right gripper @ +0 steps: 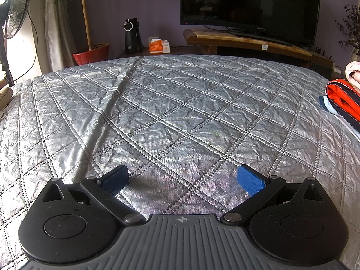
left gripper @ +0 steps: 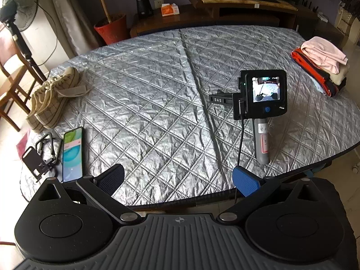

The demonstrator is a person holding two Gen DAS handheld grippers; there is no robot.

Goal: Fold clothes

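Note:
A stack of folded clothes lies at the table's right edge: a pink garment on top of a cream one and an orange-and-navy piece. The right wrist view catches the same stack's orange garment at its right border. My left gripper hangs open over the near table edge, nothing between its fingers. My right gripper is open too, low over the bare silver quilted cover. In the left wrist view the right gripper's body stands over the table's middle right, far from the stack.
A pair of cream sneakers, a phone and a black phone holder lie at the table's left edge. Behind the table are a red plant pot, a fan, a TV stand and a wooden chair.

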